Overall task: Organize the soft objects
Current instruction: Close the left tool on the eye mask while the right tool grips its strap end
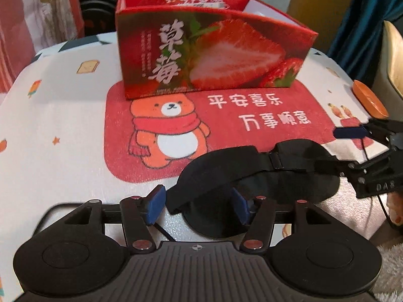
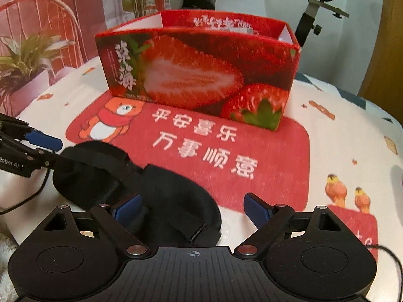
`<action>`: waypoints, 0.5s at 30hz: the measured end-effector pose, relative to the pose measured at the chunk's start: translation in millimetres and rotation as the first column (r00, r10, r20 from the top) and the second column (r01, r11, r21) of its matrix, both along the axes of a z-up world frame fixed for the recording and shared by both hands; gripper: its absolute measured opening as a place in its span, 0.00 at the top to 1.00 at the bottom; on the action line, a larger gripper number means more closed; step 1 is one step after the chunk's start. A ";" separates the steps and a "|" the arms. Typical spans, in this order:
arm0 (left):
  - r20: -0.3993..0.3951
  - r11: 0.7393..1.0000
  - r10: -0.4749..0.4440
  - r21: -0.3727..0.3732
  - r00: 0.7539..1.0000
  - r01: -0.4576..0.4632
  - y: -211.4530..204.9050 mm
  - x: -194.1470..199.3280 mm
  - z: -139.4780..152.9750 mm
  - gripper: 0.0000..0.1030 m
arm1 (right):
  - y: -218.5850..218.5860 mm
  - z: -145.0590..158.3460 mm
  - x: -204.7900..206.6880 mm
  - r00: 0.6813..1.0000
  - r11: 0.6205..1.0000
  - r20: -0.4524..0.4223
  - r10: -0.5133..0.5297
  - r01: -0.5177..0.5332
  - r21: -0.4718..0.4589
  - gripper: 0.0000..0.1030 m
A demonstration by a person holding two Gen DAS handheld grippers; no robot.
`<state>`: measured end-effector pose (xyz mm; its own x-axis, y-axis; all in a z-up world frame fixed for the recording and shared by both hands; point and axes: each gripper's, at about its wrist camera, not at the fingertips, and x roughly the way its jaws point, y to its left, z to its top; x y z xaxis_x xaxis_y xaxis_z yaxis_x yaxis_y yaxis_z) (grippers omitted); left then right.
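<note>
While both claws gape unloaded, left claw straddling one end | sleep mask: limp, light, near table's front edge | pinch padded ends, right claw opposite.

A red mat printed with a scarfed bear and white characters lies on the white patterned cloth. Behind the mat stand an exercise bike and a potted plant; an orange dish sits right of the mat.
</note>
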<state>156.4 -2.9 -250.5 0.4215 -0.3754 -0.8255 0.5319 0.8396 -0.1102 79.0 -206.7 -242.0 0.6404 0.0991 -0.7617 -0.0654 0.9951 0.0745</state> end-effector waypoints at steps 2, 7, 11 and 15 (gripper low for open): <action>-0.023 1.000 0.029 0.001 0.999 -0.029 0.3 1.5 -5.2 0.41 | 1.3 -5.7 -0.5 1.000 1.000 -0.023 -0.008 0.008 -0.012 0.22; -0.027 0.999 0.042 0.002 0.999 -0.042 2.1 4.0 -9.1 0.39 | 4.0 -18.1 0.2 0.998 0.999 -0.056 -0.019 0.016 -0.046 0.25; -0.022 0.999 0.051 0.002 0.998 -0.051 1.5 6.4 -9.6 0.36 | 3.7 -20.5 3.6 0.999 0.999 -0.042 -0.022 0.019 -0.051 0.26; -0.009 0.999 0.054 0.006 0.999 -0.054 -2.5 5.5 -10.6 0.30 | 4.0 -22.7 5.5 1.000 0.998 -0.016 -0.021 0.020 -0.053 0.27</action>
